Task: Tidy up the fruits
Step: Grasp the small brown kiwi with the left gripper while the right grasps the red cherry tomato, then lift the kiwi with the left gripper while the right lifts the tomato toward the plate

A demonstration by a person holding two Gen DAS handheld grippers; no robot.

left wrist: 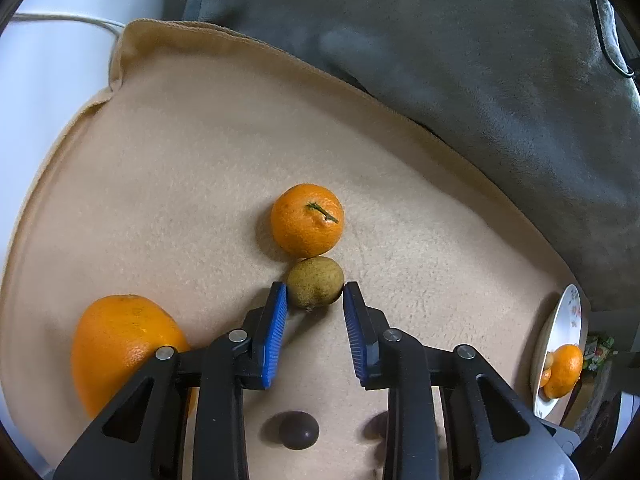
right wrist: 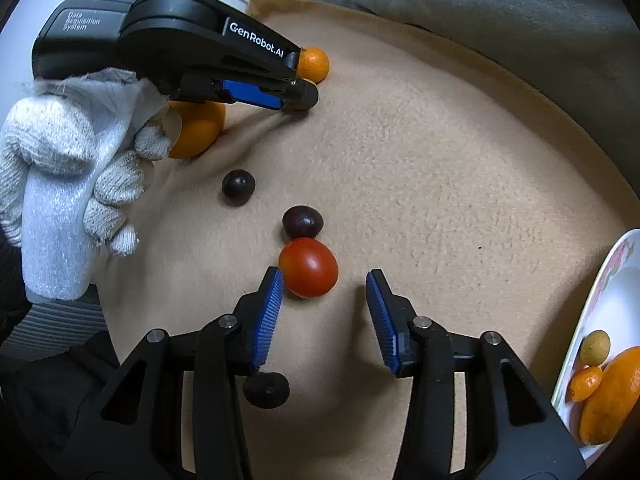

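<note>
In the left wrist view my left gripper [left wrist: 315, 292] is open, its blue pads on either side of a small yellow-green fruit [left wrist: 315, 282]. A tangerine [left wrist: 307, 220] touches that fruit just beyond it. A large orange [left wrist: 120, 348] lies at the lower left. In the right wrist view my right gripper [right wrist: 325, 278] is open, with a red tomato [right wrist: 309, 267] by its left fingertip. A dark grape [right wrist: 302, 221] touches the tomato; two more grapes [right wrist: 238, 187] [right wrist: 266, 390] lie apart. The left gripper [right wrist: 294, 94] shows at the upper left, held by a gloved hand.
All fruit lies on a beige cloth [right wrist: 440, 160] over a dark grey blanket [left wrist: 480, 60]. A flowered plate [right wrist: 612, 300] at the right edge holds an orange [right wrist: 612, 396], a kumquat and a small yellow fruit. The plate also shows in the left wrist view [left wrist: 560, 328].
</note>
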